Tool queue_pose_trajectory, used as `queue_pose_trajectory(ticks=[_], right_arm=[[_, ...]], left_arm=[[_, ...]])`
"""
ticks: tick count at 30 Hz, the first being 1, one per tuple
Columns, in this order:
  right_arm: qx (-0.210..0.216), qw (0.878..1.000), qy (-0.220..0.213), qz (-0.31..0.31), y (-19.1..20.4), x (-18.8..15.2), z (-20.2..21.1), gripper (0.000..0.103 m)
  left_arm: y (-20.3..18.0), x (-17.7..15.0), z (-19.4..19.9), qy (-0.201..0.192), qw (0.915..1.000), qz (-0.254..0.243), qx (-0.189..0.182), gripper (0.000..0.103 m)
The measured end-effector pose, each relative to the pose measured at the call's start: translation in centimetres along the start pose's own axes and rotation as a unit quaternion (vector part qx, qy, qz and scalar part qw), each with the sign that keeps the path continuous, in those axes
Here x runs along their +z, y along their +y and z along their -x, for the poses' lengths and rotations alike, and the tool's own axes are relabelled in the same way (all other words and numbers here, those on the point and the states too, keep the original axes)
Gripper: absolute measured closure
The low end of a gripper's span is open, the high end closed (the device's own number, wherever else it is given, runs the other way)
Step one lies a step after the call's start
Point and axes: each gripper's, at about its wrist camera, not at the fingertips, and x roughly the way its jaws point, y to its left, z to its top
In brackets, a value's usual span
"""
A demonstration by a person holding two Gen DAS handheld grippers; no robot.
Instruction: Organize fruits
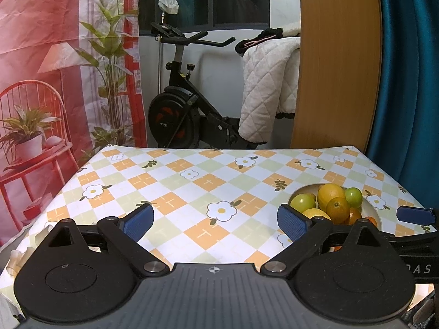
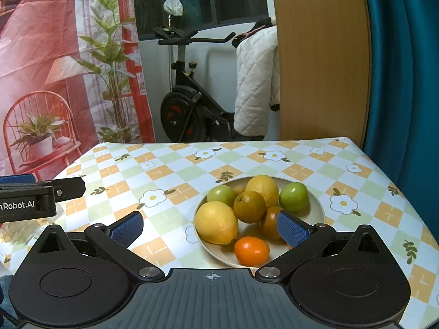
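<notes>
A cream bowl on the checked tablecloth holds several fruits: two yellow lemons, two green round fruits, dark oranges and a small bright orange one at the front. My right gripper hovers open just in front of the bowl, its right fingertip over the rim. In the left wrist view the same bowl sits at the right, and my left gripper stands open over bare cloth to its left, holding nothing.
The table has a flower-patterned cloth and ends at the far edge near an exercise bike. A wooden panel and blue curtain stand behind at the right. A pale object lies at the table's left edge.
</notes>
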Motion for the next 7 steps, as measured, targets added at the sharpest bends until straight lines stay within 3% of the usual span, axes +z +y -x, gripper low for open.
queue_pose_trajectory(ticks=[7], right_arm=[[0.000,1.000,0.001,-0.001,-0.08,-0.02,-0.02,0.001]], left_arm=[[0.03,0.01,0.00,0.002,1.0000,0.000,-0.001,0.004]])
